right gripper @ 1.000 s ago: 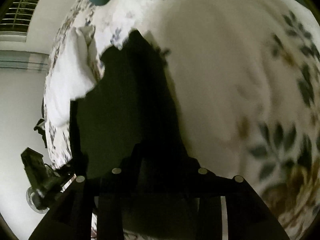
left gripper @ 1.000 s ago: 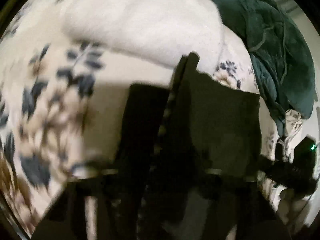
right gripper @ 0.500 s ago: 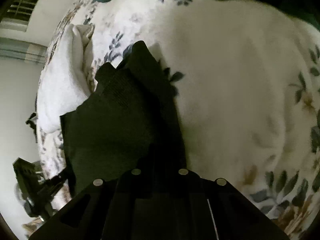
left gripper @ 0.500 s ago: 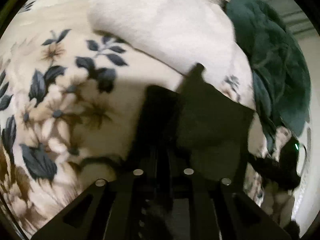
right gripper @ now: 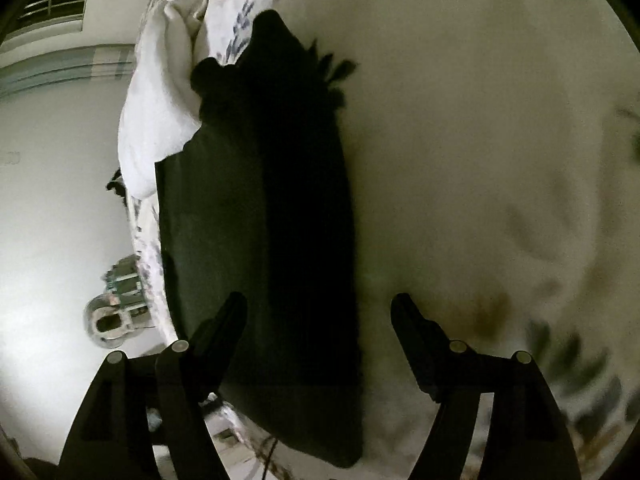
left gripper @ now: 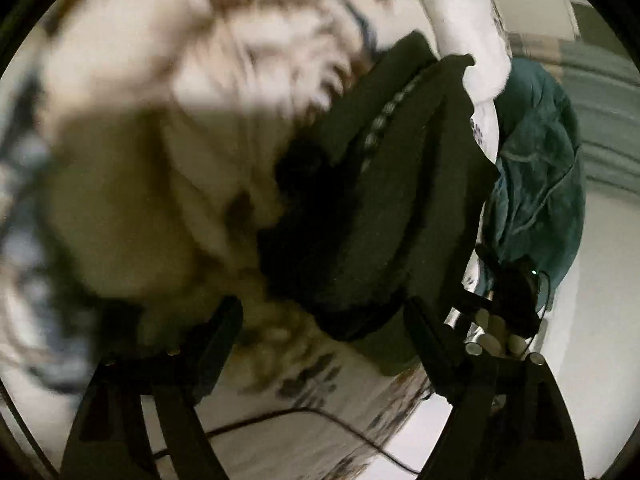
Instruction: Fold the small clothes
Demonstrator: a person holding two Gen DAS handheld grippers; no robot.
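A small dark green garment (left gripper: pixel 400 200) lies folded on the floral bedspread (left gripper: pixel 140 100); it also shows in the right wrist view (right gripper: pixel 260 220) as a long dark shape. My left gripper (left gripper: pixel 324 316) is open and empty, with its near edge between the fingers. My right gripper (right gripper: pixel 318 312) is open and empty just above the garment's near end. The other gripper (left gripper: pixel 508 300) shows at the right of the left wrist view.
A white towel (right gripper: pixel 160 100) lies bunched beyond the garment. A teal garment (left gripper: pixel 536 184) lies heaped at the bed's far side. The bed's edge and the floor (right gripper: pixel 60 200) are on the left of the right wrist view. A cable (left gripper: pixel 300 428) runs below the bedspread.
Both grippers have opened and let go of the dark garment, which now lies on the bed. Both have pulled back from it; the left view swung fast and is blurred.
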